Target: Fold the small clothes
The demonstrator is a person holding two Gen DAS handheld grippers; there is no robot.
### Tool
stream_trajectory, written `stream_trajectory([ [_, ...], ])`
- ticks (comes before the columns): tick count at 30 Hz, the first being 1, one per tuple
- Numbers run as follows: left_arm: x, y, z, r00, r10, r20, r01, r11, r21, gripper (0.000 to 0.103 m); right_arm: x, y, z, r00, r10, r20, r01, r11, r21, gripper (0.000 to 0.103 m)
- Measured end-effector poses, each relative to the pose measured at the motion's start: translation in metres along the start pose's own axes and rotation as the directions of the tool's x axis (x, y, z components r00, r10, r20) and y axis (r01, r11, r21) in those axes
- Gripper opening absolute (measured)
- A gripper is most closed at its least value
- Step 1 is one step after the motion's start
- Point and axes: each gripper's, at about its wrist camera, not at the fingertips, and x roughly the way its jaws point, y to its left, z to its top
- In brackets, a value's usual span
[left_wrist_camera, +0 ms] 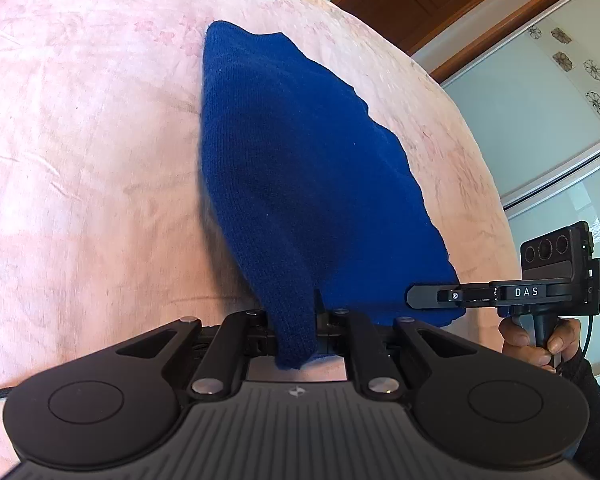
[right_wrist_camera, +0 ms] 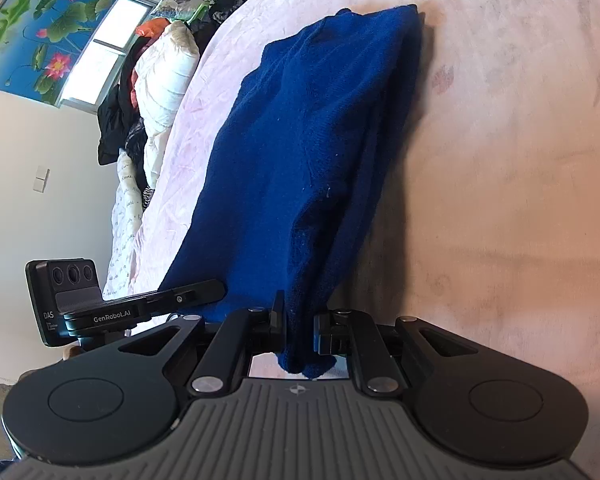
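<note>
Left gripper (left_wrist_camera: 296,332), right gripper (right_wrist_camera: 300,332) both clamped on blue knit garment (left_wrist_camera: 284,152) corners, stretching ahead over bed (left_wrist_camera: 80,140).

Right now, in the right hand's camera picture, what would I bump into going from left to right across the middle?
Lotus flower picture on the wall → pile of pillows and clothes → blue knit garment → bare pink bedsheet.

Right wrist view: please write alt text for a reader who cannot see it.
The right gripper pinches a corner of a blue knitted garment that stretches away over a pale pink bedsheet. The left gripper grips the garment's other near corner.
</note>
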Motion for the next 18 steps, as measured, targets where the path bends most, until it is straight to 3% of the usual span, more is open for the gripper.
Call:
stream_trajectory([
  [18, 0.002, -0.001, -0.006, 1.0, -0.006, -0.006, 0.006, 1.0, 0.002, 0.01, -0.001, 0.0, -0.019, 1.0, 0.008, -0.004, -0.008, 1.0, 0.001, 0.015],
])
